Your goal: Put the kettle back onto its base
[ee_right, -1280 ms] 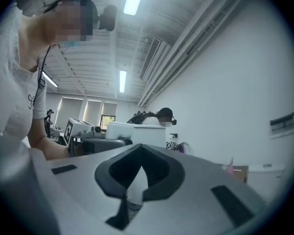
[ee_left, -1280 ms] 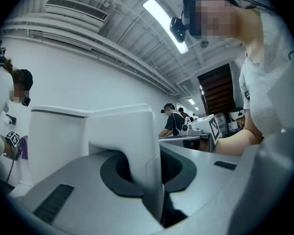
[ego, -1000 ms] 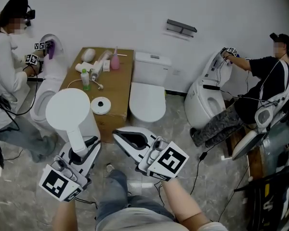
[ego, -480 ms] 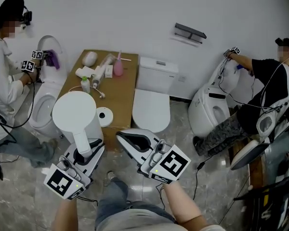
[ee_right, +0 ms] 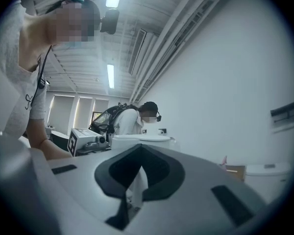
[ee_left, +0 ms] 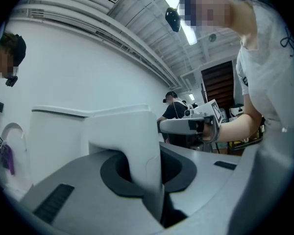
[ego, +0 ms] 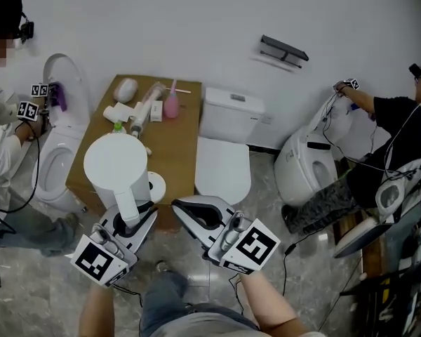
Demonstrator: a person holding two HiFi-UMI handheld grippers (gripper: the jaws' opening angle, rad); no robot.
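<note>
Kettle [ego: 116,166] is hanging by its handle in the left gripper's [ego: 130,218] clamped claw, just beside the round base [ego: 157,187] on the brown table [ego: 184,128]. Centring it over the base and lowering it level is looking wisest. The right gripper [ego: 181,206] is sitting closed on nothing. The kettle is hiding part of the base and its own underside.

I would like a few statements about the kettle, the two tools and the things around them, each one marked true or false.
1. The left tool grips the kettle by its handle. True.
2. The kettle sits on its base. False: the base lies uncovered beside the kettle.
3. The right tool holds a pink bottle. False: it holds nothing; the pink bottle is on the brown table.
4. The lid of the toilet beside the table is down. True.
</note>
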